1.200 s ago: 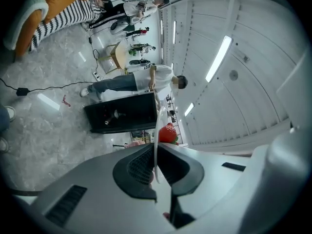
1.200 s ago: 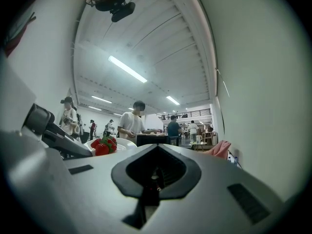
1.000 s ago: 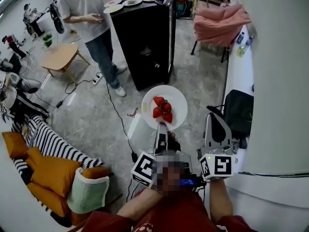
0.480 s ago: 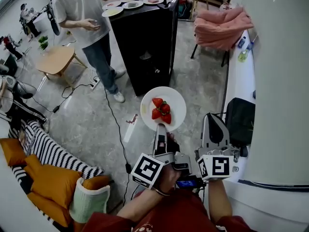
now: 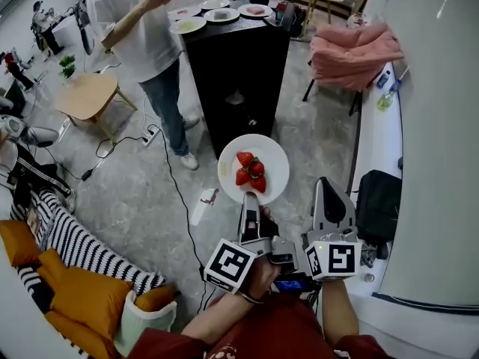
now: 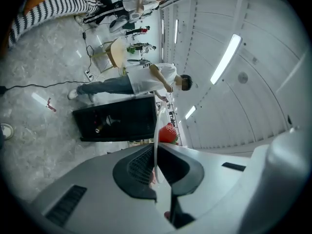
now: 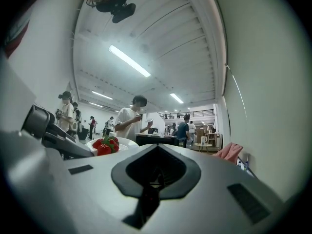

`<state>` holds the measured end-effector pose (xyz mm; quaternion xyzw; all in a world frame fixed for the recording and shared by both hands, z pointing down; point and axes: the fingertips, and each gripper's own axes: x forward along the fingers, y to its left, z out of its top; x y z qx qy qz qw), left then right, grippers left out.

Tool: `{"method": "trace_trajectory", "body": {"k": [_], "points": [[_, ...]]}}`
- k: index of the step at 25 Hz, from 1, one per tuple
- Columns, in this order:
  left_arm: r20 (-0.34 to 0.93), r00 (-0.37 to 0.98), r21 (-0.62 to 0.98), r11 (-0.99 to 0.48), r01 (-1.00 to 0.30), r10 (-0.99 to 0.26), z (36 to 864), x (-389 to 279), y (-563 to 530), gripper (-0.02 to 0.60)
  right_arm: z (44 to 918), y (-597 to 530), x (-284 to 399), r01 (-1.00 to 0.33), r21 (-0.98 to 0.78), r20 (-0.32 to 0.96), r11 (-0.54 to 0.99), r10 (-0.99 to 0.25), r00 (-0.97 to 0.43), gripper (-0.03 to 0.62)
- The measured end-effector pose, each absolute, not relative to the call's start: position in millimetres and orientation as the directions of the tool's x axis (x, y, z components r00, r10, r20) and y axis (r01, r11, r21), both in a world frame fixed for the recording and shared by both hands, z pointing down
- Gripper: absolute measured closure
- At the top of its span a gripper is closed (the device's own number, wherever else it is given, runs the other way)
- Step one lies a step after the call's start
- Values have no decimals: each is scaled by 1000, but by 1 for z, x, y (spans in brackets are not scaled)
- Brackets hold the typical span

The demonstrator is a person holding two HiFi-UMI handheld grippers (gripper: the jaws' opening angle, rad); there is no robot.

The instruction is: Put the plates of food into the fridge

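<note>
Where its jaws close on the near rim of the white plate (image 5: pixel 275 149), the left gripper (image 5: pixel 251 202) holds that plate out level at frame centre; three or four strawberries (image 5: pixel 251 171) sit left of the plate's middle; the plate is in the air over the floor, not yet at any shelf.

Right gripper (image 5: pixel 328 191): lower right of centre, jaws together, nothing between them; free for a door.

Surroundings, outward: black cabinet (image 5: pixel 239 73) above centre, further plates (image 5: pixel 223 13) on its top; person in a white shirt (image 5: pixel 138 25) at upper left beside it; pink-draped chair (image 5: pixel 352 45) at upper right; tall white surface (image 5: pixel 441 126) along the right edge. Which of these is the fridge cannot be told.

Handling, as judged: grip is at one edge only, so hold the plate flat and move slowly, or the fruit rolls; use the free gripper for the door.

View differences: left gripper view alone shows the rim edge-on between the jaws; right gripper view alone confirms empty, shut jaws; head view alone gives the layout.
</note>
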<state>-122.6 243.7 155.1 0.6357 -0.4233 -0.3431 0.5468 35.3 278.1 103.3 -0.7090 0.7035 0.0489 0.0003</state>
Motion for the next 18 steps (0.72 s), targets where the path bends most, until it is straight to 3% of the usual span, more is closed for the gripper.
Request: {"method": "trace_trajectory", "body": {"k": [9,18], "points": [[30,417,986,-41,-161,-908,159,-130,194,568,102,233,26,-997,73,-76,-24,-997,18,585],[33,387,983,-40,-179,-921,162,-96,151,567,107,181,61,-998,59,-78,17,-997,-22,585]]}}
